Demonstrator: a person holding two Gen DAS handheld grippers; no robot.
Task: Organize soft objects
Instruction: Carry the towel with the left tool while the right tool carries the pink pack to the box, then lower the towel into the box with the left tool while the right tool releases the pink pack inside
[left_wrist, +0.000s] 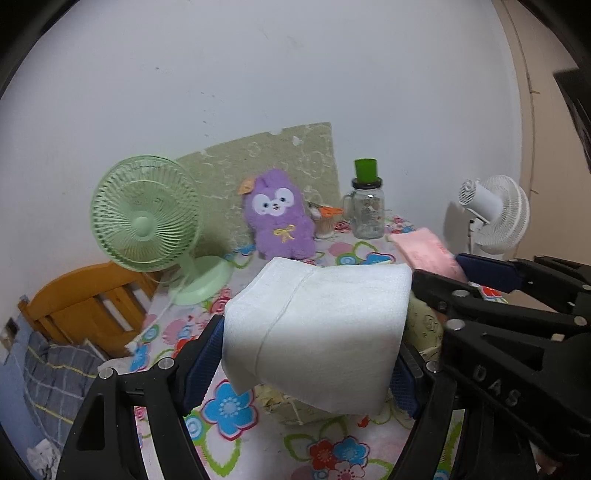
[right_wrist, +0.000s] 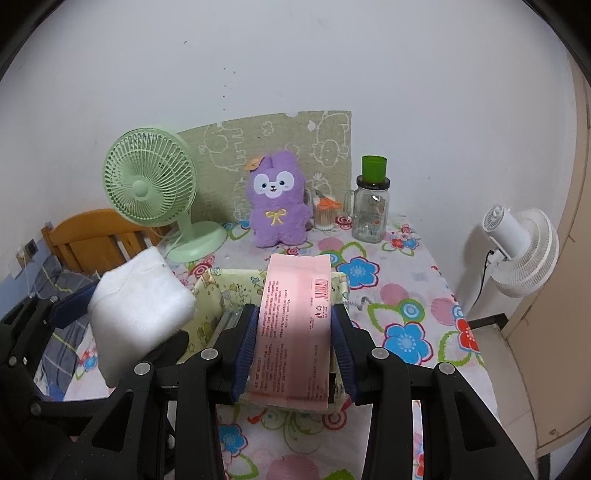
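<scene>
My left gripper (left_wrist: 308, 347) is shut on a white soft pack (left_wrist: 317, 328), its blue pads pressing both sides, held above the floral table. My right gripper (right_wrist: 294, 314) is shut on a pink wrapped pack (right_wrist: 291, 350) with printed text and a barcode. Both packs hang over a pale yellow-green fabric basket (right_wrist: 221, 284). In the right wrist view the left gripper (right_wrist: 122, 314) and its white pack (right_wrist: 140, 302) are at the left. In the left wrist view the right gripper (left_wrist: 436, 266) and pink pack (left_wrist: 424, 247) are at the right. A purple plush toy (right_wrist: 279, 206) sits at the table's back.
A green desk fan (right_wrist: 147, 184) stands back left, and a glass jar with a green cup on top (right_wrist: 371, 206) back right beside a small holder with orange scissors (right_wrist: 327, 214). A white fan (right_wrist: 524, 251) stands off the table's right edge. A wooden frame (left_wrist: 85, 295) lies left.
</scene>
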